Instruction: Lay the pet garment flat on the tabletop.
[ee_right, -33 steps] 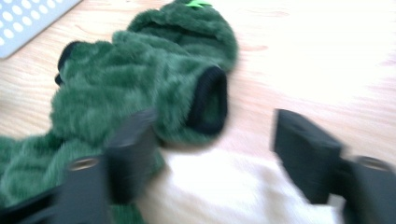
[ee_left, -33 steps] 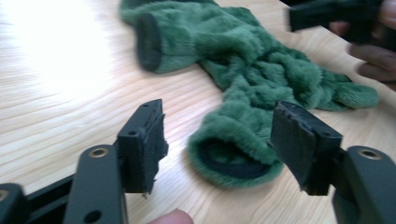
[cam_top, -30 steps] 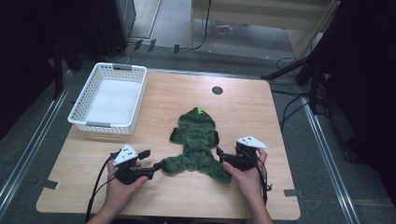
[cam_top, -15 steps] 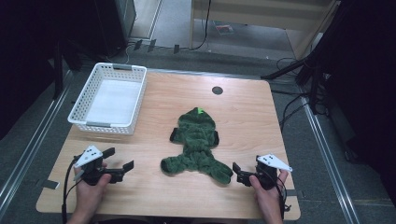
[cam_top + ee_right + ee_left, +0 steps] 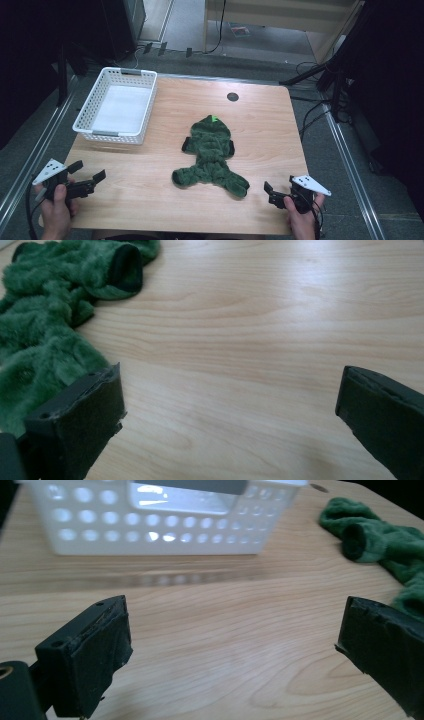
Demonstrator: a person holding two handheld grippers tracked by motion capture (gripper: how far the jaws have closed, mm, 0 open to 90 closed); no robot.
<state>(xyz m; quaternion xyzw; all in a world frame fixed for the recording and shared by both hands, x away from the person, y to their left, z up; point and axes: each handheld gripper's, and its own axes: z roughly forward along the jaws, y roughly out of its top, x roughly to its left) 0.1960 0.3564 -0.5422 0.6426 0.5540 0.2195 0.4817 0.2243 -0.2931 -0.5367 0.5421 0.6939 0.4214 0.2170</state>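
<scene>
One green fuzzy garment (image 5: 211, 155) lies flat near the middle of the wooden table (image 5: 260, 120), its two leg ends pointing toward the near edge, and one white plastic basket (image 5: 117, 106) sits at the far left corner, well apart from it. Two grippers are held at the near edge: the left gripper (image 5: 86, 176) at the near left corner, jaws spread wide over bare wood and holding nothing. The right gripper (image 5: 270, 194) sits at the near right, just beside the garment's right leg end, jaws likewise wide apart and empty.
</scene>
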